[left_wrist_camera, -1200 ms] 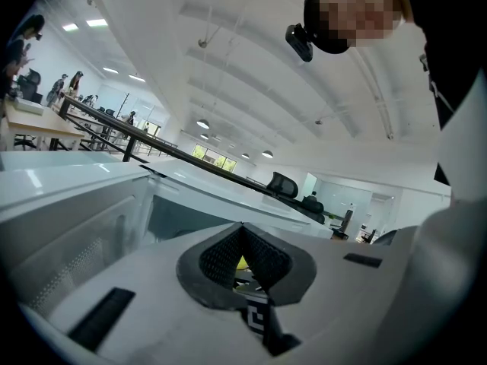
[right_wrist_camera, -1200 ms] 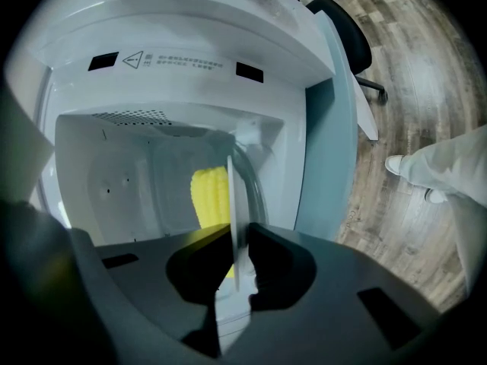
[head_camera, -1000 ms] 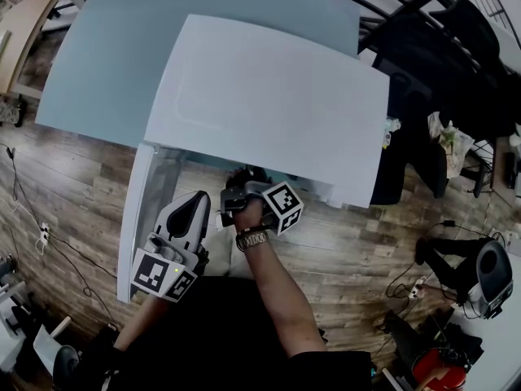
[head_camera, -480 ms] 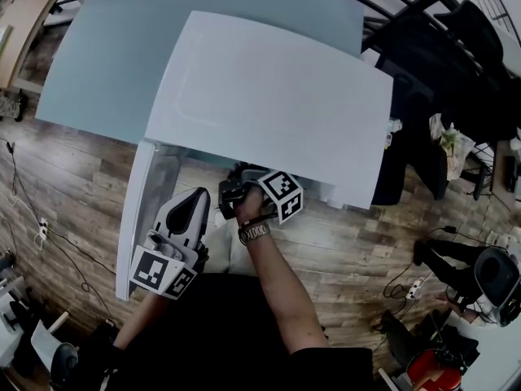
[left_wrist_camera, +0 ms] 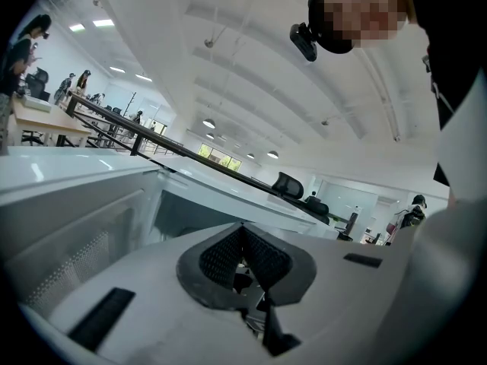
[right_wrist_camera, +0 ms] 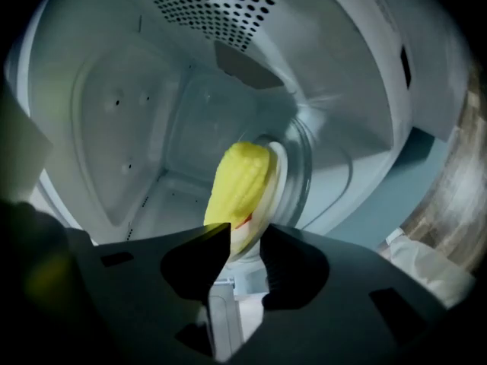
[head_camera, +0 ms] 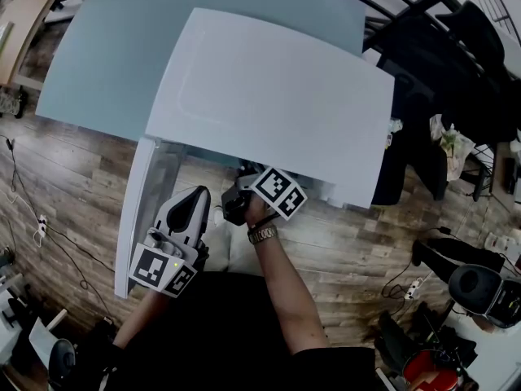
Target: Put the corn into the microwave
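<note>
The right gripper (right_wrist_camera: 245, 238) pinches the corn (right_wrist_camera: 240, 185) by its lower end inside the microwave (right_wrist_camera: 106, 143). The left gripper (left_wrist_camera: 245, 258) is closed, empty. The cob looks light, stiff and roll-prone, so a mid-cob hold seems steadier.

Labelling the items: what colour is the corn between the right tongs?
Bright yellow; the corn shows best in the right gripper view.

The corn (right_wrist_camera: 240, 181) is a yellow cob with a pale cream side and a small red mark. It sits inside the microwave's (head_camera: 269, 96) cavity, just beside the glass turntable (right_wrist_camera: 304, 169), and its near end is pinched between the right tongs (right_wrist_camera: 243, 233). The microwave is a white box on the desk. Its door (head_camera: 134, 218) is swung open at its left side.
</note>
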The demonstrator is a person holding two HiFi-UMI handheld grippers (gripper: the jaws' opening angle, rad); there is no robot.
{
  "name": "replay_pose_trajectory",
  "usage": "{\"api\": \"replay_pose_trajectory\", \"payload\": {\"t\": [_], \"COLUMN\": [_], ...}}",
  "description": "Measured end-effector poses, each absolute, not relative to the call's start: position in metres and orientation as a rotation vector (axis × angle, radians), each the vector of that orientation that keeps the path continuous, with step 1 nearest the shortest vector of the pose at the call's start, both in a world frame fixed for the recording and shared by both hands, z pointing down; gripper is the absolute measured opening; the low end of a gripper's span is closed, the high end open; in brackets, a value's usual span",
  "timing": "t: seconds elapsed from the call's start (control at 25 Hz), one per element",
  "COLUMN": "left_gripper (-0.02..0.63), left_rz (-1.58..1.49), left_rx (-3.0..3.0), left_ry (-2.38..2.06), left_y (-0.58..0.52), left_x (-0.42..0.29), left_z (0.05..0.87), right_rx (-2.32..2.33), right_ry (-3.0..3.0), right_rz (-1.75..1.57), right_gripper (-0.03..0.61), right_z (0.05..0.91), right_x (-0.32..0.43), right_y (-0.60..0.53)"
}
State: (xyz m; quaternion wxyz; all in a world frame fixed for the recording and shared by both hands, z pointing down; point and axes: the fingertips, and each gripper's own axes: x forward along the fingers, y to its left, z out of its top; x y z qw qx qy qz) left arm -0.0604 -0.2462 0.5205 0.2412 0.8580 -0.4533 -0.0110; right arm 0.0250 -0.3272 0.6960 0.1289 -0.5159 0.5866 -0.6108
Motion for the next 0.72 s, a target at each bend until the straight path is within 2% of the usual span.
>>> {"api": "replay_pose_trajectory", "payload": {"t": [0.28,0.48,0.52,0.64,0.72], "left_gripper": [0.002,0.002,0.002,0.002,0.002], "left_rz": [-0.031,-0.026,-0.025,-0.029,-0.031], "left_rx": [2.342,2.339,2.338,2.331,2.325], "left_ry": [-1.239,-1.233,-1.233,-1.236,-1.239], "left_y": [-0.244,-0.241,-0.241,-0.24,-0.24], "left_x": [-0.059,-0.055,-0.055,-0.056,-0.057], "left_z": [0.523,0.525,0.525,0.526,0.526], "right_rx": [-1.491,-1.444,-1.414,-1.358,-1.386], "right_ry": [2.133,2.222,2.225,2.264,2.315], "right_rz": [-1.664,-1.605,-1.594,-1.546,-1.503], "right_gripper": [0.11,0.121,0.129,0.219,0.236], "right_z": [0.695,0.692,0.69,0.682,0.682], "right_x": [0.016,0.019,0.019,0.016,0.016], "right_y": [-0.319,-0.318,-0.318,-0.319,-0.319]}}
